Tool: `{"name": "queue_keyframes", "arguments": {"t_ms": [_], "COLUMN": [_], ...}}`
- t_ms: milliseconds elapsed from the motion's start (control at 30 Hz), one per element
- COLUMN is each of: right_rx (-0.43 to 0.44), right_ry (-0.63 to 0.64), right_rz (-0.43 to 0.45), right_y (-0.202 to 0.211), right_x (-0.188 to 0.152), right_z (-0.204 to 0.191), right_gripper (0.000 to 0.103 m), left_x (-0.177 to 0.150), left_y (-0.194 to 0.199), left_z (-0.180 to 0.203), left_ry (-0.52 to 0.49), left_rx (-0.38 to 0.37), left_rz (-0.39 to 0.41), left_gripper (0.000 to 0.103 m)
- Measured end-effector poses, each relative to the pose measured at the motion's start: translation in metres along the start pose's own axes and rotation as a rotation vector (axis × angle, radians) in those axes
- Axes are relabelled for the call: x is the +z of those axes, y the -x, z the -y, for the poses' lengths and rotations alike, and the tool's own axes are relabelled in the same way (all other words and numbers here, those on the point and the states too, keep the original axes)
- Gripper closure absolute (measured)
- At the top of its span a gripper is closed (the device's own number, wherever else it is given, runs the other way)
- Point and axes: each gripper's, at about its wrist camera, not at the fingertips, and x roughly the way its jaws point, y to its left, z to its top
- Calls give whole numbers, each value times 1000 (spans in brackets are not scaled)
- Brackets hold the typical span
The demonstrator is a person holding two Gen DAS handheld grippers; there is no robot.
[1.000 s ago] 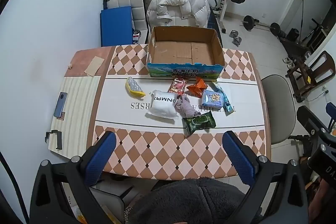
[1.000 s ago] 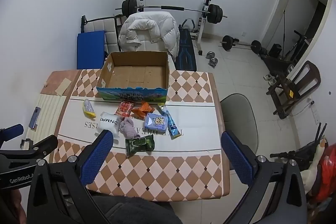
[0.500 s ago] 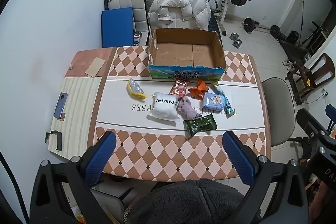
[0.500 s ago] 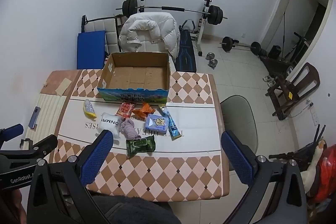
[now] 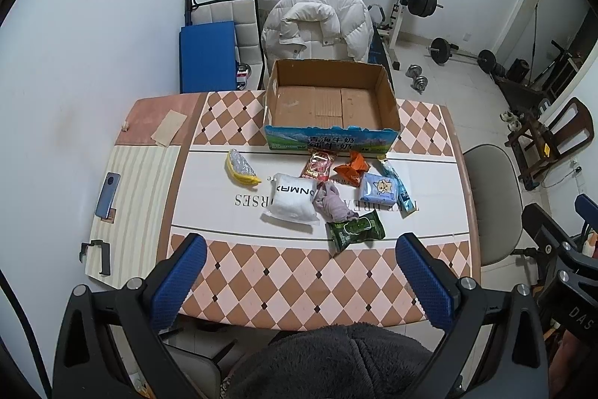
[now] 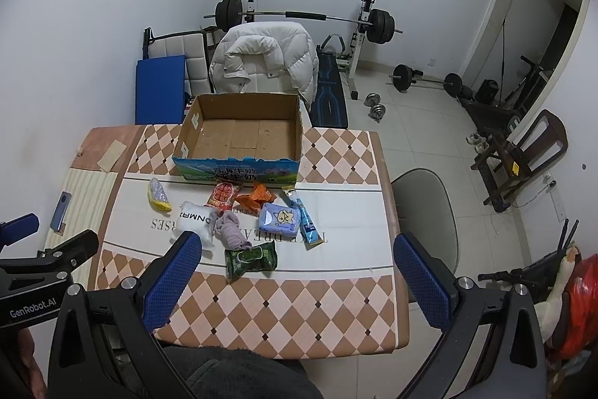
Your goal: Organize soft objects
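Note:
An open cardboard box (image 5: 329,100) (image 6: 239,133) with a bare bottom stands at the table's far side. In front of it lie soft packs: a white pillow pack (image 5: 293,199) (image 6: 194,221), a grey cloth (image 5: 332,202) (image 6: 231,230), a green pack (image 5: 355,229) (image 6: 250,258), a light blue tissue pack (image 5: 379,189) (image 6: 280,219), a red snack bag (image 5: 317,165), an orange bag (image 5: 351,167), a blue sachet (image 5: 401,187) and a yellow-edged silver pouch (image 5: 241,167). My left gripper (image 5: 299,279) and right gripper (image 6: 295,279) hang open, high above the near edge, holding nothing.
A phone (image 5: 106,189) and a black clip (image 5: 95,255) lie on the table's left strip. A grey chair (image 5: 493,197) stands at the right. A white jacket (image 5: 317,25) drapes a chair behind the box. Weights and a barbell rack (image 6: 302,17) fill the back.
Both grippers have shifted slightly, so the table sits a little lower in each view. Nothing on the table has moved.

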Motion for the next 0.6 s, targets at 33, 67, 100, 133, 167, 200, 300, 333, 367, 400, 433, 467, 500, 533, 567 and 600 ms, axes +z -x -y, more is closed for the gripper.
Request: {"name": "queue_keyframes", "arguments": {"t_ms": [33,67,100,133,167,200,300,333,367,400,433,467,500,533,567,600], "right_rx": [0,-1,-2,-2,-2,-3,-2,-3,0,4,2,-1,1,2,1,-3], "right_ry": [0,0,0,-1,-1,0,1,1,1,0,-5,-2,-3,-4,-4,-5], "right_rz": [0,0,0,0,1,1,3,1,-3,-7,-10,-6,-5,-5,-3,-3], "right_y": [0,0,0,0,0,0,-1,-1,2,3,8,8,7,7,8,8], "right_x": [0,-1,-1,-2,-2,-2,-3,-4,-1,1,4,4,4,4,4,4], "right_z": [0,0,-1,-1,-1,-2,-1,-1,1,2,1,1,2,2,2,1], "right_gripper": [0,0,0,0,0,0,0,0,0,0,0,0,0,0,0,0], "left_x": [0,0,0,0,0,0,1,1,1,1,1,1,0,0,0,0], "left_y": [0,0,0,0,0,0,0,0,0,0,0,0,0,1,0,0], "left_z": [0,-1,-1,-1,-1,-1,-1,-2,-1,-2,-2,-2,-2,-2,-2,-2], "left_ry": [0,1,2,3,0,-1,-1,-1,0,0,1,2,1,1,-1,-1], "left_rx": [1,1,0,0,0,0,0,-2,0,0,0,-2,-1,-1,-1,0], "left_rz": [2,2,2,2,1,1,1,1,2,1,-1,-1,1,1,2,2], "left_gripper": [0,0,0,0,0,0,0,0,0,0,0,0,0,0,0,0]}}
